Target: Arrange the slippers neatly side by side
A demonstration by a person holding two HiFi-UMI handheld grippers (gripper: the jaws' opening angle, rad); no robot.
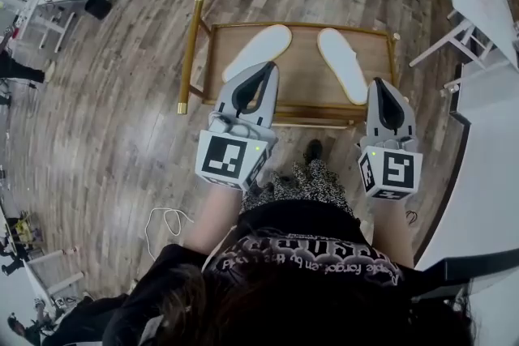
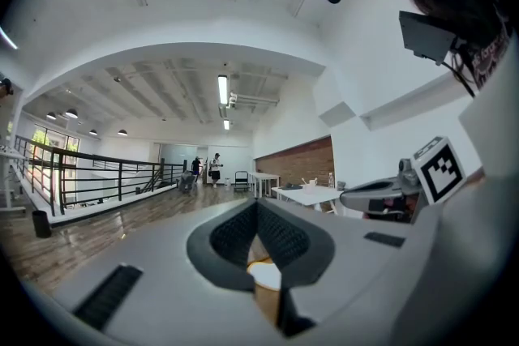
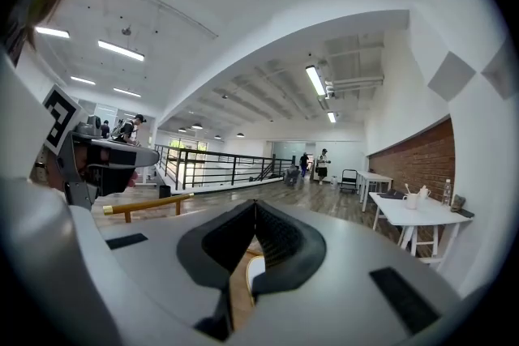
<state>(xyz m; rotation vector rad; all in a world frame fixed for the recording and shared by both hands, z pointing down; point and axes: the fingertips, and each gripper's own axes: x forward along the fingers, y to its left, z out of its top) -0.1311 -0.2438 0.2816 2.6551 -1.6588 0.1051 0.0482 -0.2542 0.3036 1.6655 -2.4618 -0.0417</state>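
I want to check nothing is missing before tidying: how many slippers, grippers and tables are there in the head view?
White slippers: 2 (left slipper, right slipper)
Grippers: 2 (left gripper, right gripper)
Low wooden table: 1
Total: 5

two white slippers lie flat on a low wooden table [image 1: 304, 77], each a long oval with a thin tan edge. the left slipper [image 1: 258, 51] slants with its far end to the right, and the right slipper [image 1: 342, 63] slants with its far end to the left. they are apart, closest at the far ends.
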